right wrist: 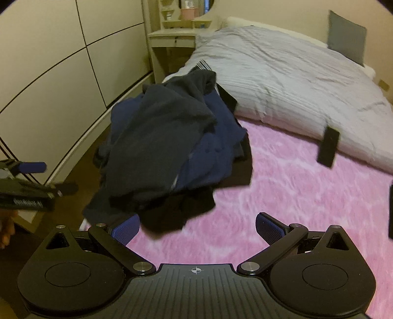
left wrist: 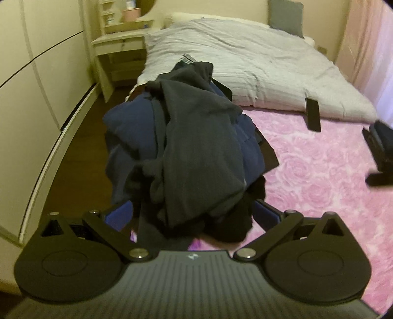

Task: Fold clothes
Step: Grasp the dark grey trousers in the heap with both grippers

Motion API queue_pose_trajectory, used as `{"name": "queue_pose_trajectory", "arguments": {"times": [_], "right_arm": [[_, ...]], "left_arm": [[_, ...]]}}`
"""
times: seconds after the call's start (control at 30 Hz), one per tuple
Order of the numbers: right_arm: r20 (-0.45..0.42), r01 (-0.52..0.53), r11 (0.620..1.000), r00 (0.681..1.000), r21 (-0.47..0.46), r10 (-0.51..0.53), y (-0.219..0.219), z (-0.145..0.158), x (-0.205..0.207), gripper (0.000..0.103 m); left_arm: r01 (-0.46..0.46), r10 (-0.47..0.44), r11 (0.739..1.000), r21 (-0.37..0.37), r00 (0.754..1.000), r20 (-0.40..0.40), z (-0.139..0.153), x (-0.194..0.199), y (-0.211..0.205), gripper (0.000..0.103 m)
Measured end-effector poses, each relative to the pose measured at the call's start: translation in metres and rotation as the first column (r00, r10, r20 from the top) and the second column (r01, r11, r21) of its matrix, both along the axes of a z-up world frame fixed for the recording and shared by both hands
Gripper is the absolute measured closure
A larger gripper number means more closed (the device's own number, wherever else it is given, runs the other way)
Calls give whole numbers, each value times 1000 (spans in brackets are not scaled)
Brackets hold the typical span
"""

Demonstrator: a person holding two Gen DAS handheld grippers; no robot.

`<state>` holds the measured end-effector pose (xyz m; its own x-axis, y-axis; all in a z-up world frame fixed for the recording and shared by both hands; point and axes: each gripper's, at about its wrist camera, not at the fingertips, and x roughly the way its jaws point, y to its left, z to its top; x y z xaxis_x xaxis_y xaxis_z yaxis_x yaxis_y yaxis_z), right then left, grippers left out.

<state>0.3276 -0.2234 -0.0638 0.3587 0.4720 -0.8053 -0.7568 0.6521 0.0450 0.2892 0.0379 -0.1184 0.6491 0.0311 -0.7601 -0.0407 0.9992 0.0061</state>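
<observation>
A heap of dark clothes (left wrist: 196,147), charcoal, navy and black, lies at the left edge of a pink rose-pattern blanket (left wrist: 319,184). My left gripper (left wrist: 194,216) is open, its blue pads either side of the heap's near end, with black cloth drooping between them. The heap also shows in the right wrist view (right wrist: 167,147). My right gripper (right wrist: 196,228) is open and empty over the pink blanket (right wrist: 282,184), just right of the heap's near edge. The left gripper (right wrist: 29,181) shows at the left edge of the right wrist view.
A rumpled grey duvet (left wrist: 245,61) covers the far half of the bed, with a grey pillow (left wrist: 286,17) at the wall. A black phone-like slab (left wrist: 313,114) leans on the duvet's edge. White wardrobe doors (left wrist: 36,86) and a cream side table (left wrist: 118,41) stand left.
</observation>
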Motion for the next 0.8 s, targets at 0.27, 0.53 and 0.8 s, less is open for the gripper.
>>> {"name": "queue_pose_trajectory", "arguments": {"times": [0.27,0.53,0.8], "right_arm": [[27,-152,988,988,29,151,107,-29,96,0],[27,-327,939,945,107,326,234,-72,163,16],[-23,-388,920,921,55,390,336,-126,198,17]], "left_arm": [[-13,13,999,31,1000,3,-52,82,20,5],[-129,129,992,12,991,-28,-103,124,34,30],[-126,127,991,43,992,0,-113,122,28,42]]}}
